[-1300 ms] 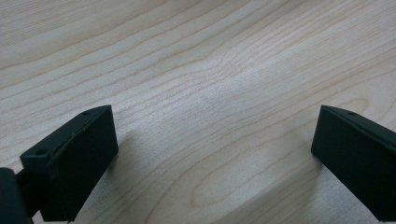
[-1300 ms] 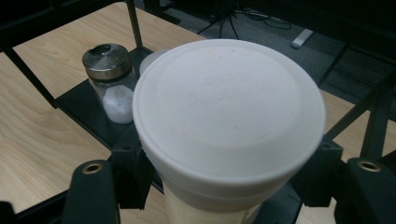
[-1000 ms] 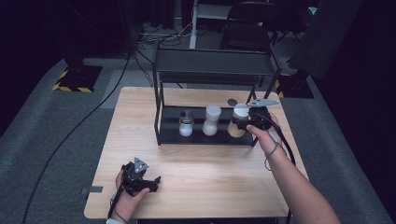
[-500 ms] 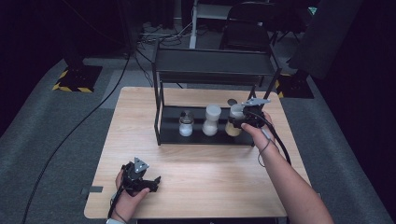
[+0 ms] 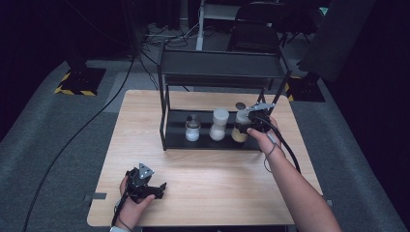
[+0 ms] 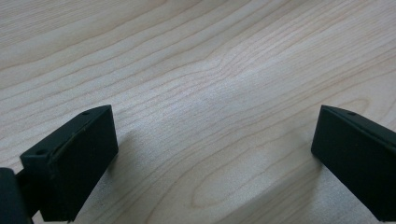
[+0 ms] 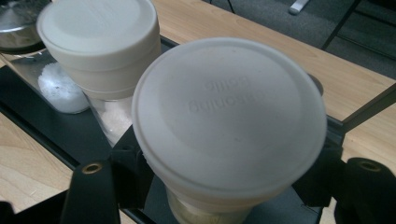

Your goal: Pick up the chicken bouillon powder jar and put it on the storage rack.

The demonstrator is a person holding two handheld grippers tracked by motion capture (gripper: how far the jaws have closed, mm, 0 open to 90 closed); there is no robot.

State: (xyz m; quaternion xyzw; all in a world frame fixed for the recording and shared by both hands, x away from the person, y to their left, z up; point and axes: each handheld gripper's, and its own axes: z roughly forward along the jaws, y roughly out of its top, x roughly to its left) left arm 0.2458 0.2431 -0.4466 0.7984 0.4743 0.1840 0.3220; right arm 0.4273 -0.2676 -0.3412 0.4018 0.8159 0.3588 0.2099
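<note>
A jar with a wide white lid (image 7: 229, 112) and tan contents (image 5: 239, 129) stands at the right end of the black rack's lower shelf (image 5: 176, 129). My right gripper (image 5: 249, 123) is shut on it, one jaw pressed to each side just under the lid (image 7: 222, 189). Close on its left is a second white-lidded jar (image 5: 219, 123) (image 7: 100, 37) with white contents. Beyond that is a small metal-lidded jar (image 5: 193, 128) (image 7: 18, 18) of white grains. My left gripper (image 5: 157, 188) rests open on the table's front left, with bare wood between its jaws (image 6: 212, 116).
The rack's upper shelf (image 5: 222, 65) overhangs the jars, and its posts (image 5: 162, 111) stand at the corners. A small round object (image 5: 240, 105) lies on the table behind the rack. The wooden table (image 5: 217, 179) stretches in front of the rack.
My right gripper has carried the tan-filled jar leftwards and in under the upper shelf, down beside the middle jar. The left gripper has stayed where it was.
</note>
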